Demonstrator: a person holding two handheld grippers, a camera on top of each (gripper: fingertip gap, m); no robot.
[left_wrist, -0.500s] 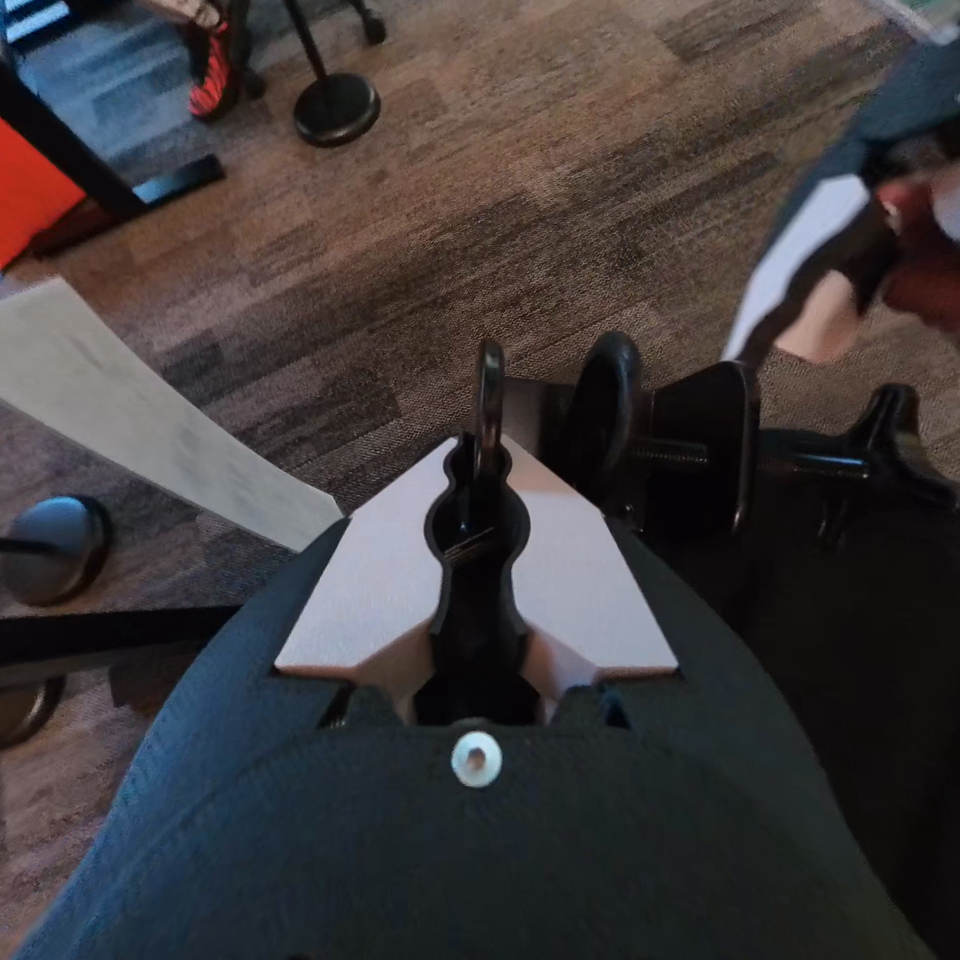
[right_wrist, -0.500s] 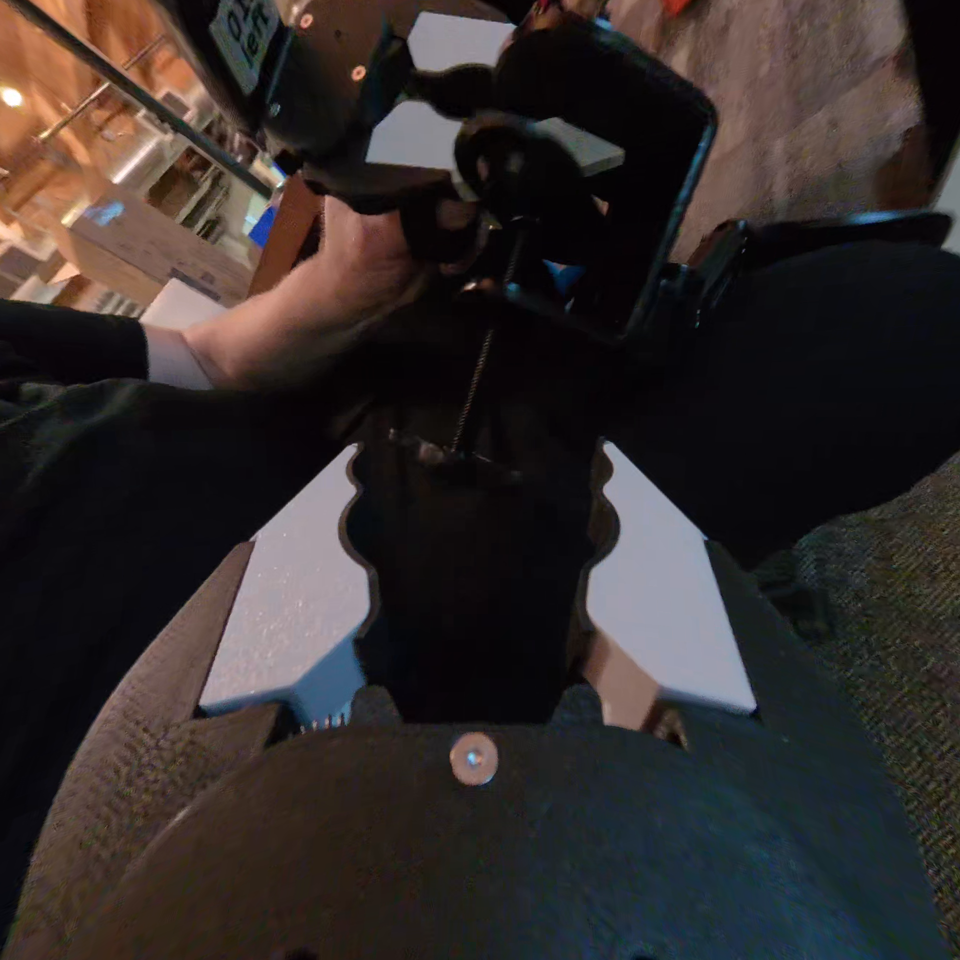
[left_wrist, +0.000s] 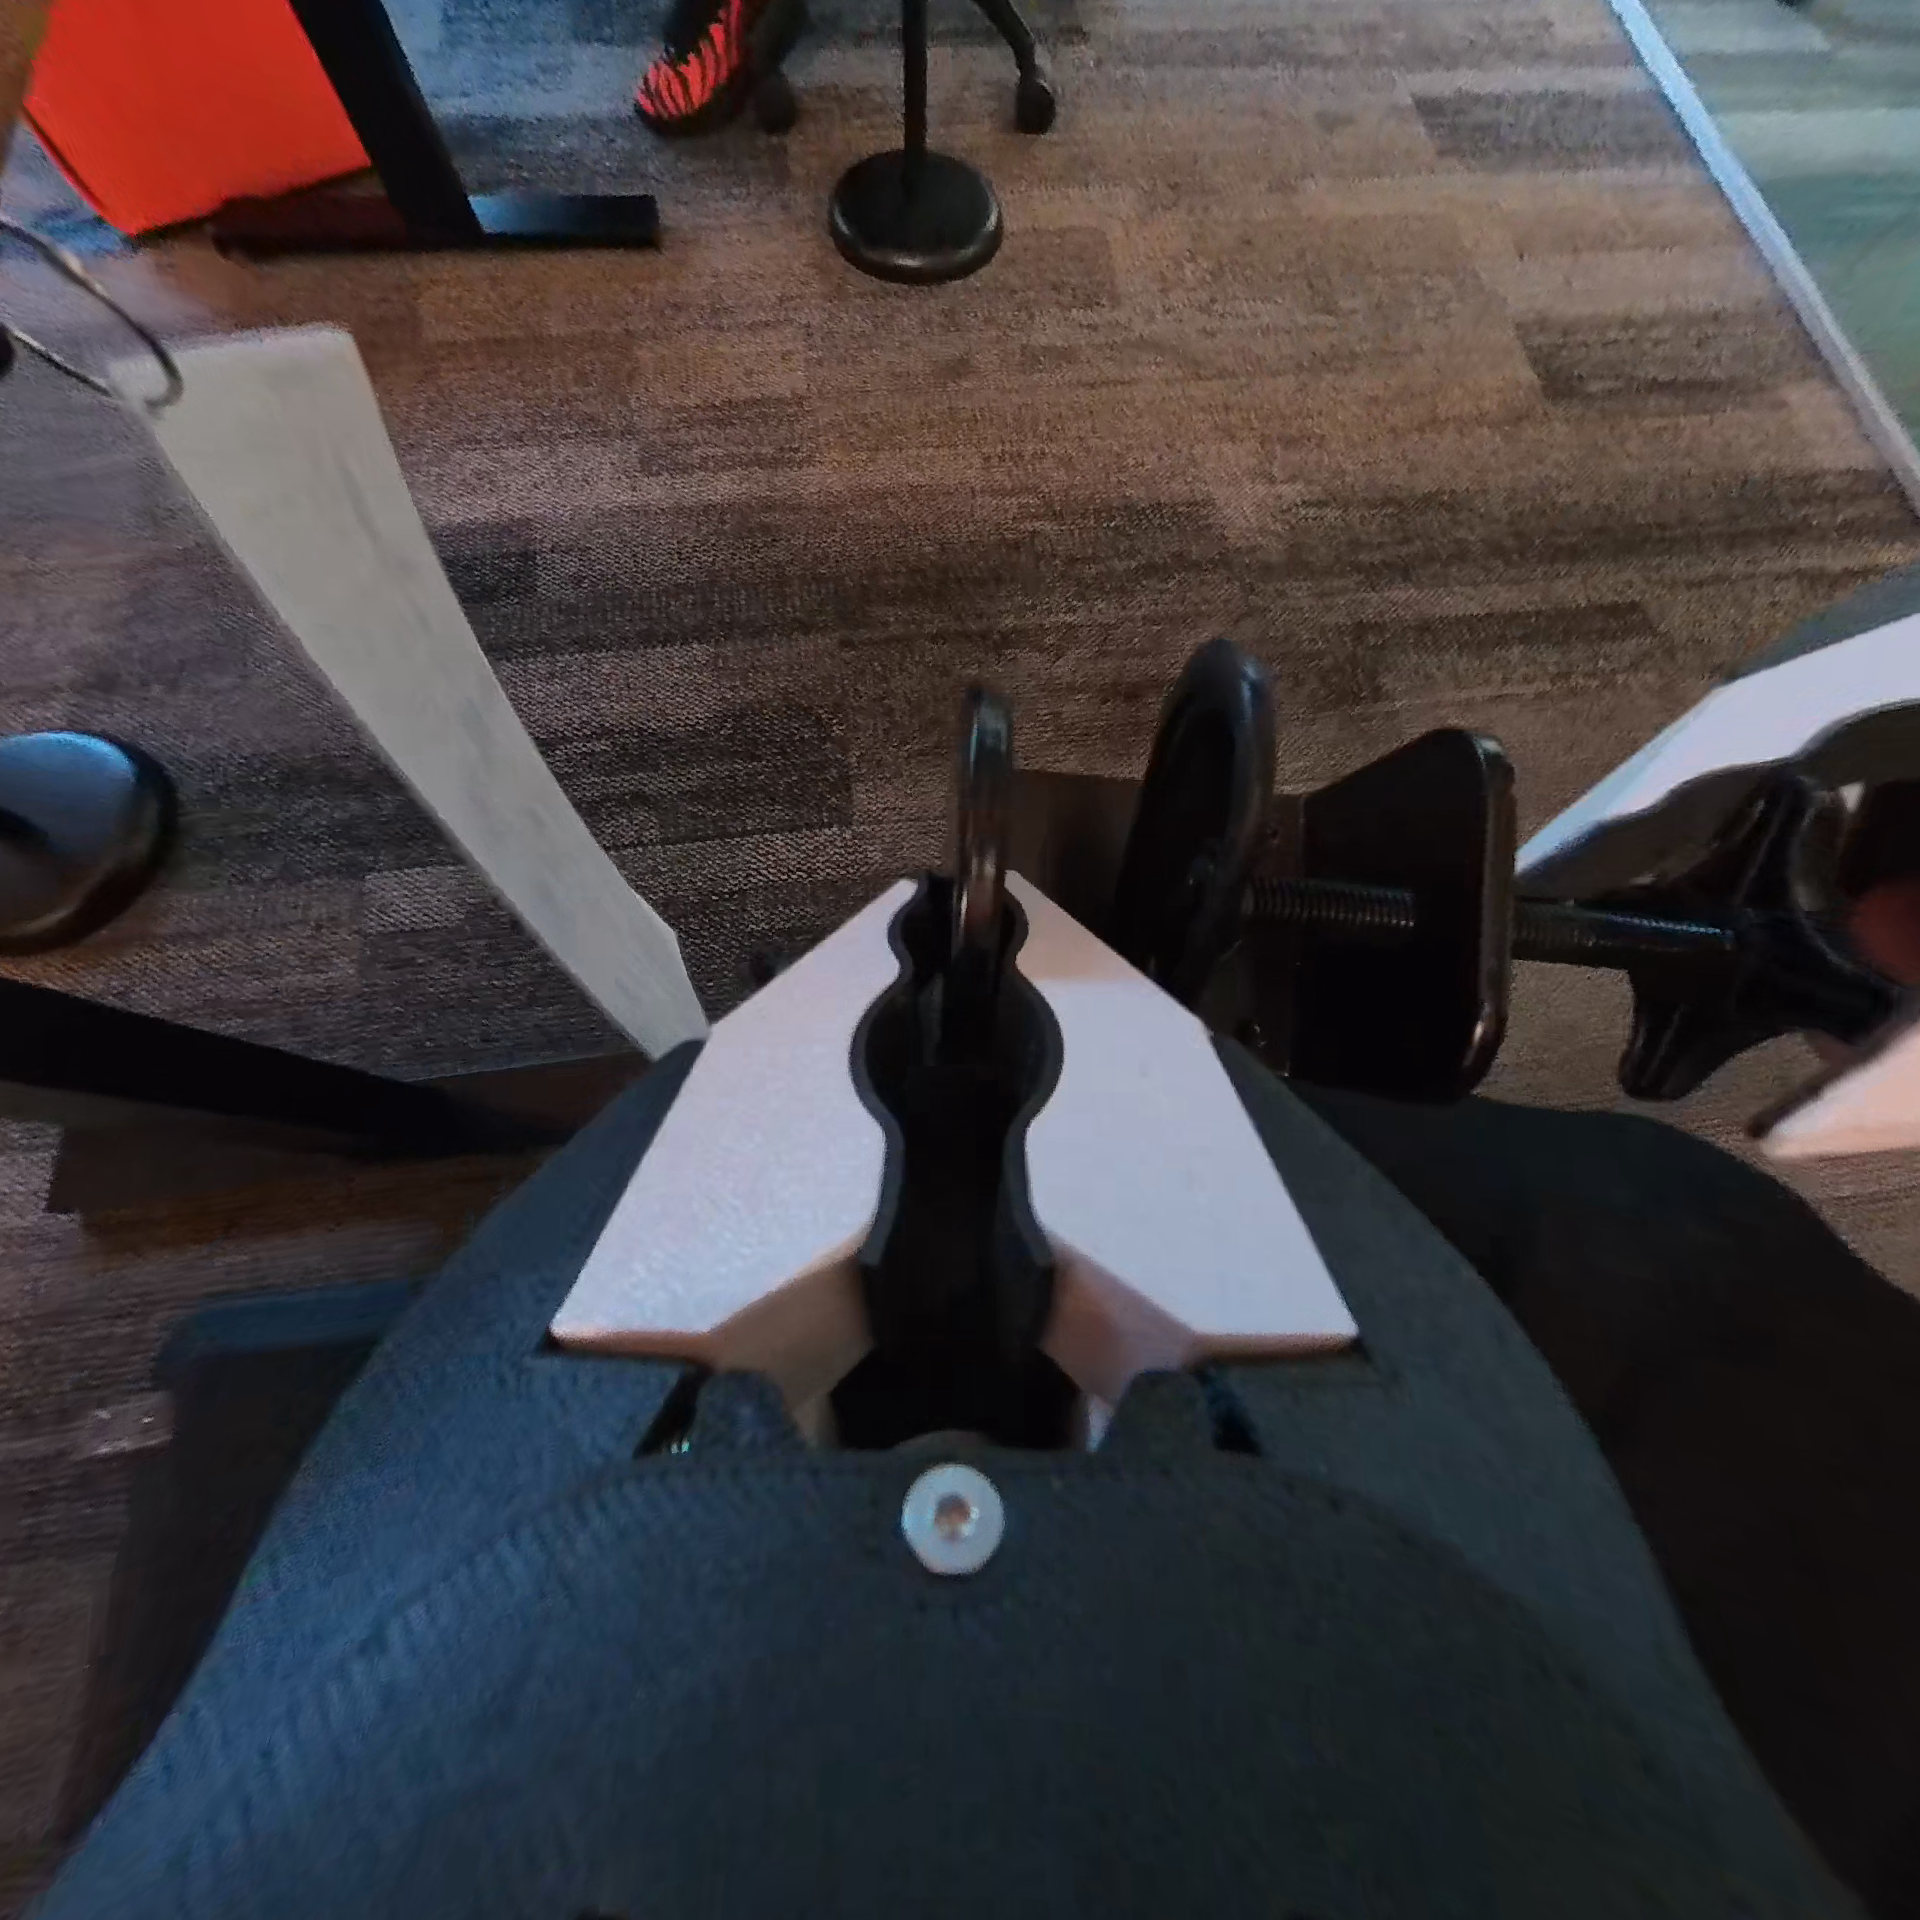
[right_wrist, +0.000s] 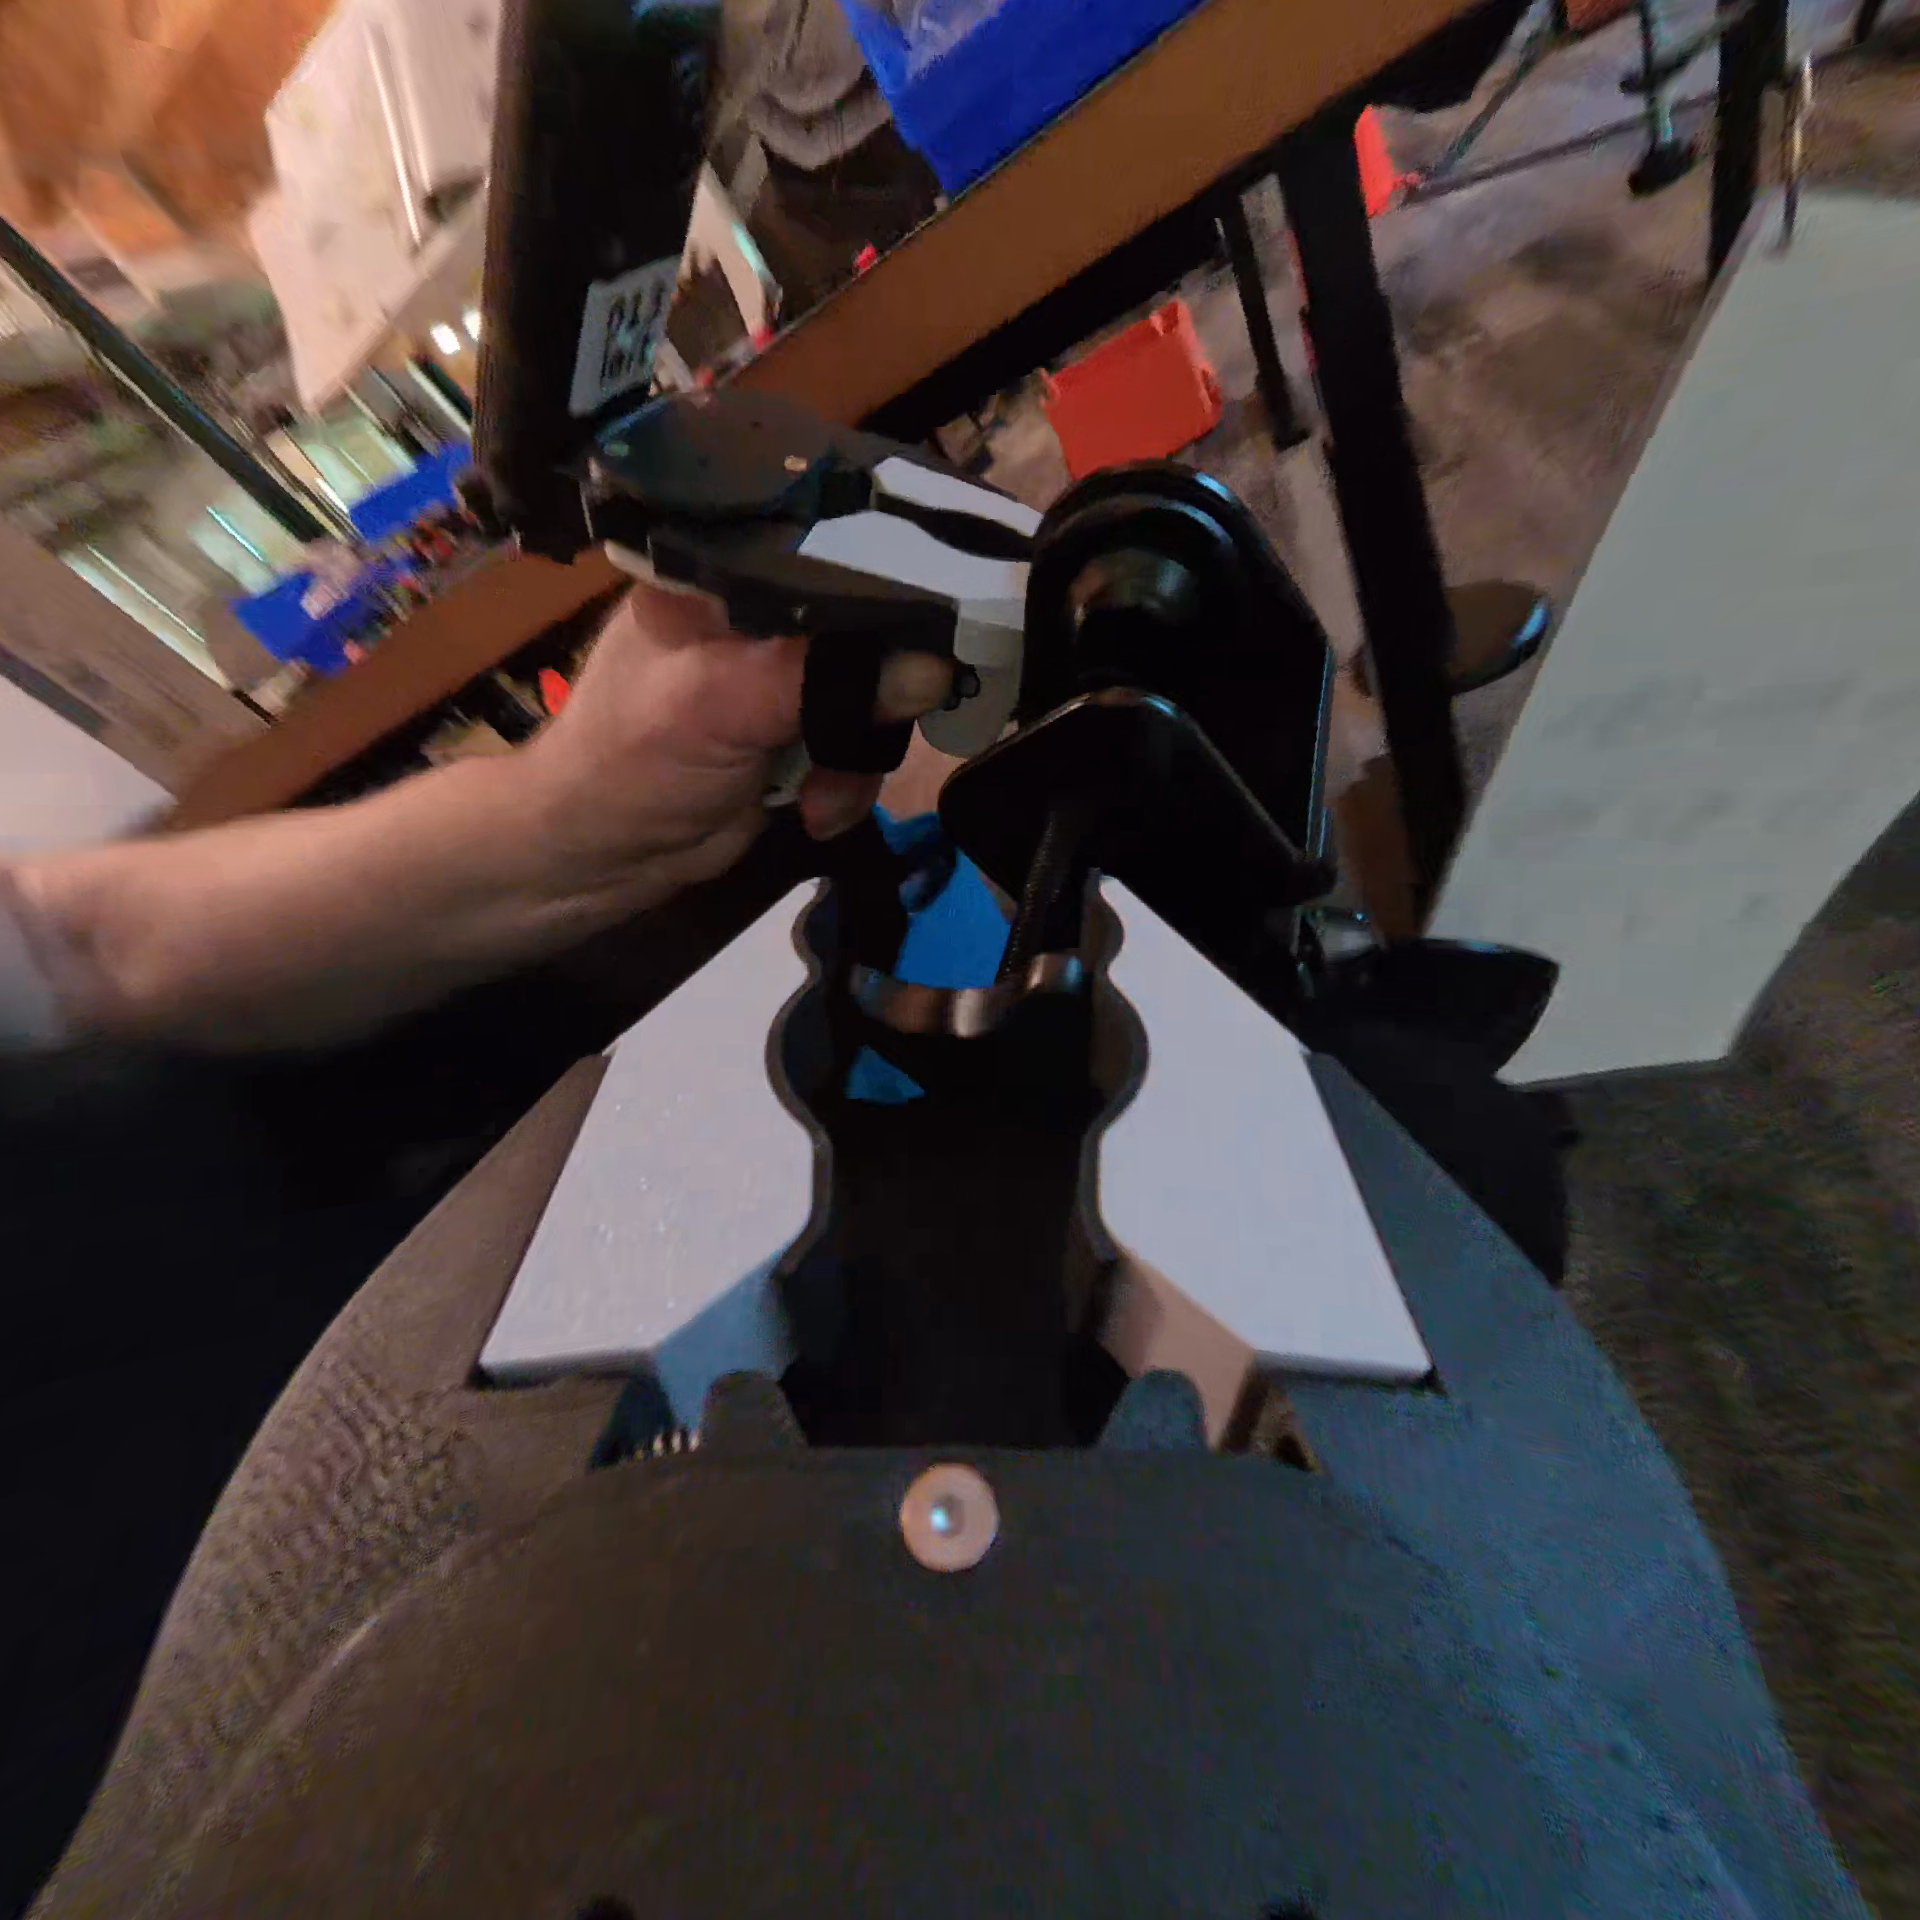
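Clamp, black C-type with threaded screw, held in mid-air above brown carpet between both grippers. Left gripper pinched on the clamp's thin upright plate edge, fingers nearly together. Right gripper closed partway around the screw's T-handle, jaws touching its ends. White table leg to the left; round black stand base farther off. Person's hand grips the left tool.
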